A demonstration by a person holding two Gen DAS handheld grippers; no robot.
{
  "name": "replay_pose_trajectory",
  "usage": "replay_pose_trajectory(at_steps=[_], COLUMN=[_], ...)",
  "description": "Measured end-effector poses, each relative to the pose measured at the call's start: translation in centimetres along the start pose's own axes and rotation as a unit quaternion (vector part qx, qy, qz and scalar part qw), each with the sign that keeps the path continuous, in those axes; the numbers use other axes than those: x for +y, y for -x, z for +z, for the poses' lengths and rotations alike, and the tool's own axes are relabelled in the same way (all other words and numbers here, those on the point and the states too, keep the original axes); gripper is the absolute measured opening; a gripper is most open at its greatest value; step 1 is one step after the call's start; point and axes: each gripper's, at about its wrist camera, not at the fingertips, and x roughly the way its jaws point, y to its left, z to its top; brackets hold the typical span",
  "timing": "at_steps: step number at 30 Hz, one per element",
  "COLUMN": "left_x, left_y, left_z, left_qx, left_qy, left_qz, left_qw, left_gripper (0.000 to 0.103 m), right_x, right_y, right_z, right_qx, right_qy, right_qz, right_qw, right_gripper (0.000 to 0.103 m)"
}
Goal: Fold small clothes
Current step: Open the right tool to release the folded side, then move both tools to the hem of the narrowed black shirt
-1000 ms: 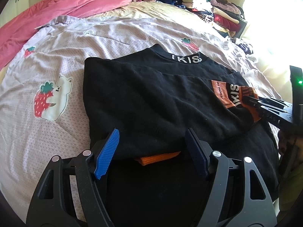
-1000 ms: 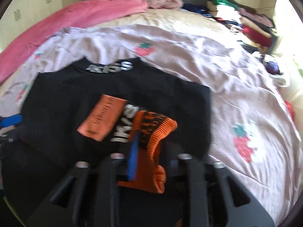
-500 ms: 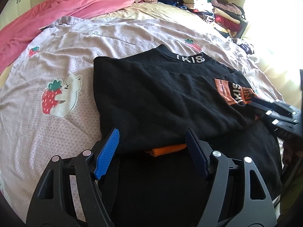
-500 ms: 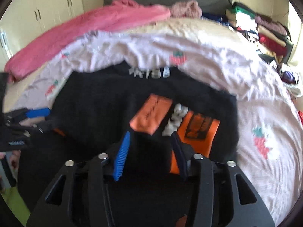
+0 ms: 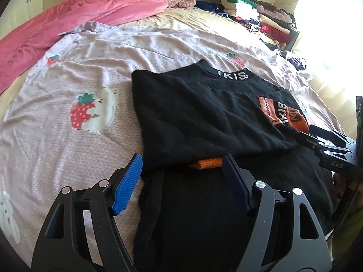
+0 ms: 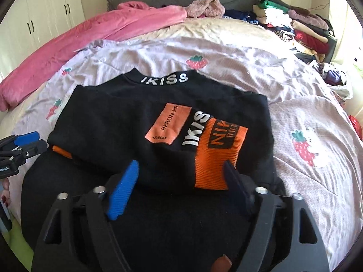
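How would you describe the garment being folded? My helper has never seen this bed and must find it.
On the bed, over the pale strawberry-print sheet, lies a black sweatshirt, part folded with both sleeves laid across its front. Unlike the pink blanket and the clothes pile near the headboard, it has a white IKISS collar and an orange cuff.

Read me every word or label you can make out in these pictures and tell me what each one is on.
"IKISS": collar of the black top.
"HERON PR": orange patch.
"IKIS": white letters on the folded sleeve.
"NIK", "RU": orange cuff, cut off by a fold.
Patch's small print: too small to read.
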Motion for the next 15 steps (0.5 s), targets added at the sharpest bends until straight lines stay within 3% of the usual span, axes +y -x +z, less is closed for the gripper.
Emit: replay_pose_trajectory(at_steps=[5,12,15], left_x=[1.0,2.4,2.8], left_y=[1.8,4.0,4.8], left_z=[-0.4,-0.8,-0.9], left_qx=[-0.016,-0.033,-0.04], left_qy=[0.002,0.017,0.023], left_qz=[0.016,0.032,0.041], left_qw=[0.9998,0.9988,0.9981], left_gripper=[0.071,0.091,0.094], right_x=[0.1,0.7,1.0], right_y=[1.5,2.6,3.1], right_z=[-0.1,0.0,0.0], right_qx=[-0.024,-0.037,-0.046], right_qy=[-0.011,-0.015,-0.017], right_qz=[-0.008,-0.016,-0.019], right_qw=[1.0,0.999,0.999], right_gripper=[0.092,0.093,0.096])
